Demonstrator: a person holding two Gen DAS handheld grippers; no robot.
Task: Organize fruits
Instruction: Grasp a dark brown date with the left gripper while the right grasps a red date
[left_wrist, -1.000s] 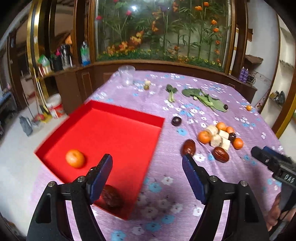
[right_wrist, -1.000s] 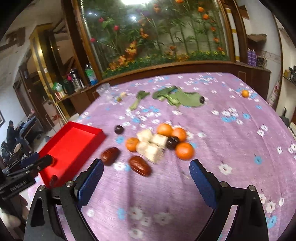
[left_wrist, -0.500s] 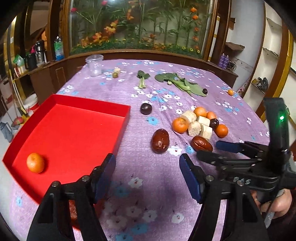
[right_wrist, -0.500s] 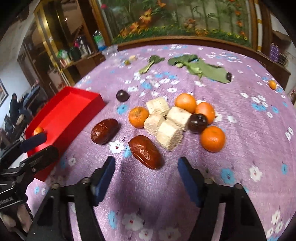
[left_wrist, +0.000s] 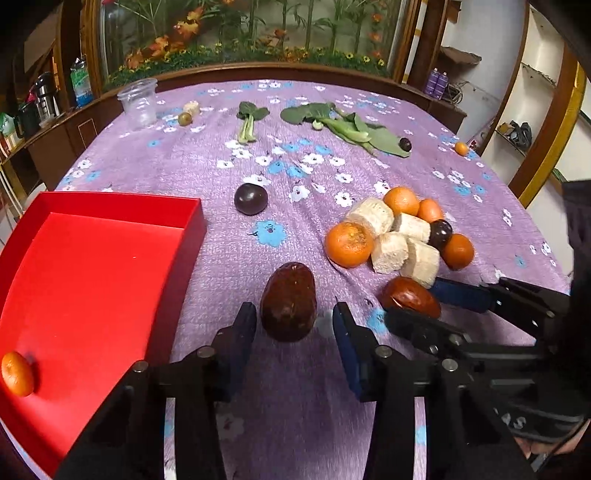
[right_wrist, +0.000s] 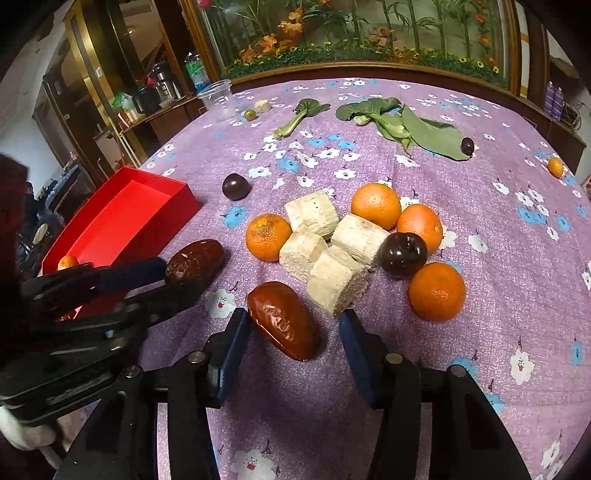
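Observation:
My left gripper is open, its fingers on either side of a dark brown date lying on the purple cloth, not touching it. My right gripper is open around a reddish-brown date. Each gripper also shows in the other's view: the right gripper, the left gripper. The red tray lies at the left with one orange in it. A cluster of oranges, pale cut chunks and a dark plum lies just beyond.
A lone dark plum lies beside the tray's far corner. Leafy greens, a clear plastic cup, a small green fruit and a small orange lie farther back. A wooden planter wall bounds the far table edge.
Both grippers have moved forward and down to the dates; each now brackets one date. The left gripper swung right, away from the tray. The jaws have narrowed somewhat.

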